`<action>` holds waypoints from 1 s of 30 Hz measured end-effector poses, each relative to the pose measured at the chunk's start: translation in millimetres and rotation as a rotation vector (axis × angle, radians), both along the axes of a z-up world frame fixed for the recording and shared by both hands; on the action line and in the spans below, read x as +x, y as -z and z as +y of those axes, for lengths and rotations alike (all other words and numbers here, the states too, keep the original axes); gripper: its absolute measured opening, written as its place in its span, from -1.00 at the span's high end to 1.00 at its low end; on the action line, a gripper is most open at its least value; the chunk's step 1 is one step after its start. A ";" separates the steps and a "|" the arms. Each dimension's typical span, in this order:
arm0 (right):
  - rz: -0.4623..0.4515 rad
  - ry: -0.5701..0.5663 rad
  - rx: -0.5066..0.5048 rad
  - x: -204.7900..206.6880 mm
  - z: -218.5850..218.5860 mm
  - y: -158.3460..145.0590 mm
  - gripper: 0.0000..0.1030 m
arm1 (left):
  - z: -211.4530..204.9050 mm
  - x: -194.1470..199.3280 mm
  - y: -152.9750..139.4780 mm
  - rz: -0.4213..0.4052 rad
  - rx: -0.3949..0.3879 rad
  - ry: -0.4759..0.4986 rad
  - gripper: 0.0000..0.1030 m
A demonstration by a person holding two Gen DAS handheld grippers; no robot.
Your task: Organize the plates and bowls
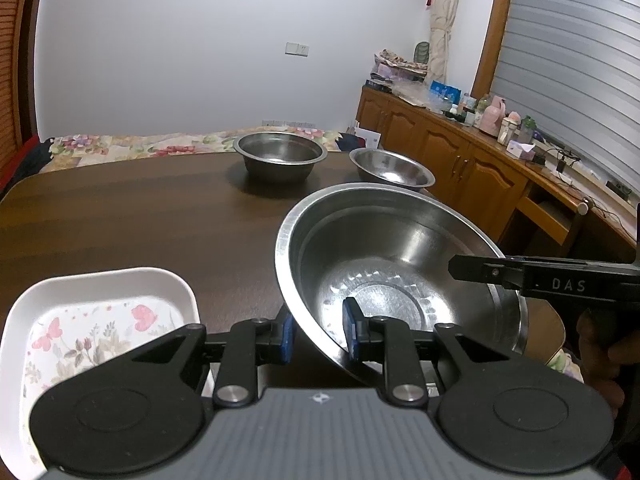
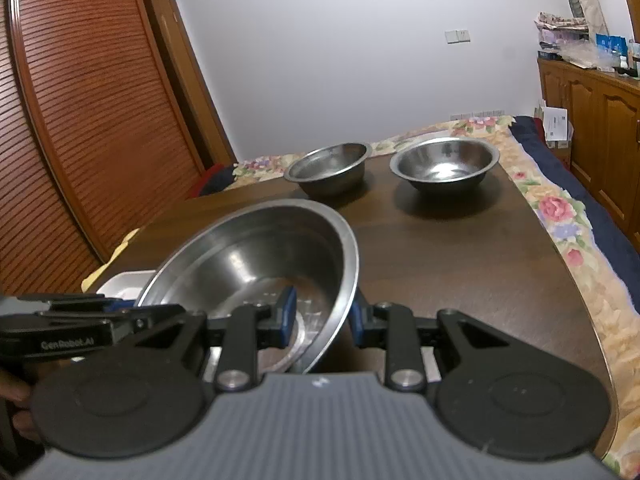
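Left wrist: large steel bowl (image 1: 400, 264) between jaws, nothing inside.

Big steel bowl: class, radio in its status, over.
Left gripper and right gripper shut on big steel bowl, opposite rims. Bowl tilted over table. Path clear.

Left gripper (image 1: 318, 334): black linkage arms, silver pivot screws, blue finger pads (image 1: 286, 334), round black discs, ribbed grey body with small white logo. Right gripper (image 2: 322, 318): same build; side marked "DAS". Left one's side reads "GenRobot.AI".
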State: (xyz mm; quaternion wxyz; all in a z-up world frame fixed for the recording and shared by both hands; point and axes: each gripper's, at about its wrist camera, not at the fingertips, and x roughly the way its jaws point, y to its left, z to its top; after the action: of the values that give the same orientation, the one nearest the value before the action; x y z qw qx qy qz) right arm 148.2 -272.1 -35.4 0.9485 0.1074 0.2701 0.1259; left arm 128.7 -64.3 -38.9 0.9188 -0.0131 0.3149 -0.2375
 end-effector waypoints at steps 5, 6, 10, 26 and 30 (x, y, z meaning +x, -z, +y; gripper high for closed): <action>0.010 0.002 -0.002 -0.5 -0.6 3.0 0.43 | -4.1 -1.2 2.6 0.010 0.002 0.001 0.49; 0.012 0.003 -0.001 -0.7 -1.1 3.8 0.43 | -5.1 -0.8 3.3 0.014 0.003 0.002 0.49; 0.021 0.004 0.001 0.0 -1.8 5.9 0.43 | -7.1 3.0 5.1 0.022 0.007 0.003 0.49; 0.038 0.003 -0.002 2.7 -5.5 8.9 0.41 | -6.6 10.3 8.0 0.019 -0.001 0.000 0.45; 0.030 0.002 -0.003 2.6 -7.6 5.3 0.41 | -4.2 10.9 7.1 0.013 -0.004 -0.008 0.42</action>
State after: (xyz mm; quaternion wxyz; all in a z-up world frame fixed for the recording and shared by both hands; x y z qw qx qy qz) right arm 150.8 -279.7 -40.6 0.9446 0.1081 0.2845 0.1227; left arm 139.6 -68.5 -46.0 0.9177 -0.0176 0.3203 -0.2345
